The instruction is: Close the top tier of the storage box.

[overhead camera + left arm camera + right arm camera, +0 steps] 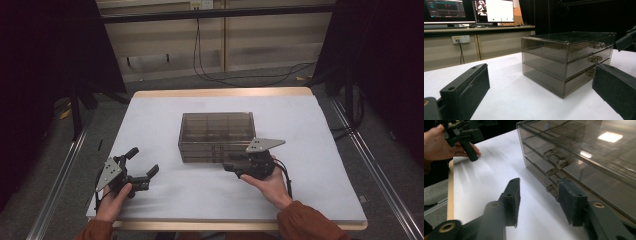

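Observation:
A smoky see-through drawer box (216, 136) with three stacked drawers stands in the middle of the white table top (310, 150). My left gripper (144, 161) rests near the front left and is open, nothing between its jaws. In the left gripper view the wide-apart fingers (466, 85) frame the drawer box (566, 57), which is well off. My right gripper (229, 165) sits close to the box's front face, open and holding nothing. In the right gripper view its pads (571, 202) hover beside the drawer handles (559, 162), and the drawers look closed.
A wooden table edge (220, 92) runs along the far side. Cables (210, 75) lie on the floor beyond it. Dark curtains stand at both sides. Monitors (469, 11) sit on a bench behind. The other hand and left gripper (461, 135) show far off.

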The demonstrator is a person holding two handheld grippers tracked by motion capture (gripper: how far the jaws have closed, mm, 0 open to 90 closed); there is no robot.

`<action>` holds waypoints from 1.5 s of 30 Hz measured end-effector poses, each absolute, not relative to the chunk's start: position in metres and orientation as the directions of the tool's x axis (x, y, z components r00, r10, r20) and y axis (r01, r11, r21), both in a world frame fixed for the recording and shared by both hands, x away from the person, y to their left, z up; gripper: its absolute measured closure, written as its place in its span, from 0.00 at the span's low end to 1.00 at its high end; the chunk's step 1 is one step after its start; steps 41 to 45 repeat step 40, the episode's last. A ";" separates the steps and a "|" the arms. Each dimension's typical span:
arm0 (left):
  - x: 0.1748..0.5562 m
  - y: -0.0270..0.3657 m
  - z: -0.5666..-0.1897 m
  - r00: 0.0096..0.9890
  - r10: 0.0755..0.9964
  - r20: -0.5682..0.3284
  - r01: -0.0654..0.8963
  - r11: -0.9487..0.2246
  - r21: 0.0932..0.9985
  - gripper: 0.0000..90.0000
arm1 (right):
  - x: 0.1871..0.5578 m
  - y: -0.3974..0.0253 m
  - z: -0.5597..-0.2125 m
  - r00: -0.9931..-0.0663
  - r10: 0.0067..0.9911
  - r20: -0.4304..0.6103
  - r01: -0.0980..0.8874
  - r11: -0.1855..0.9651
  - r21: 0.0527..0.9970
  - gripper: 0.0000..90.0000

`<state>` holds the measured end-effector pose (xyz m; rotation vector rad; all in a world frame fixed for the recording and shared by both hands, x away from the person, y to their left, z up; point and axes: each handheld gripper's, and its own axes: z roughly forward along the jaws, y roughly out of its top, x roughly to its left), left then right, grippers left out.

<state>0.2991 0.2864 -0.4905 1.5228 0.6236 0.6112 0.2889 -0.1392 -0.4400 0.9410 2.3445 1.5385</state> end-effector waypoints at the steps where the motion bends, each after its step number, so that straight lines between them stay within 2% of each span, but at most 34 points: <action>1: 0.299 0.286 -0.491 0.707 0.707 0.008 0.022 -0.034 0.999 0.01 | 0.288 -0.141 -0.439 -0.782 0.596 0.185 0.406 0.261 0.876 0.55; 11: 0.299 0.286 -0.490 0.705 0.709 0.014 0.020 -0.040 0.999 0.01 | 0.274 -0.179 -0.433 -0.718 0.668 0.197 0.436 0.211 0.875 0.37; 30: 0.299 0.286 -0.490 0.705 0.709 0.012 0.022 -0.038 0.999 0.01 | 0.241 -0.242 -0.446 -0.584 0.786 0.202 0.492 0.144 0.859 0.15; 34: 0.300 0.287 -0.490 0.705 0.709 0.018 0.021 -0.047 0.999 0.01 | 0.236 -0.250 -0.449 -0.571 0.803 0.174 0.501 0.172 0.848 0.11; 37: 0.300 0.287 -0.490 0.705 0.709 0.021 0.019 -0.049 0.999 0.01 | 0.234 -0.260 -0.453 -0.539 0.822 0.186 0.531 0.160 0.832 0.09; 40: 0.300 0.286 -0.490 0.708 0.706 0.012 0.030 -0.047 0.998 0.01 | 0.235 -0.267 -0.455 -0.505 0.850 0.151 0.528 0.166 0.833 0.09; 45: 0.300 0.286 -0.490 0.708 0.706 0.012 0.030 -0.047 0.998 0.01 | 0.235 -0.267 -0.455 -0.505 0.850 0.151 0.528 0.166 0.833 0.09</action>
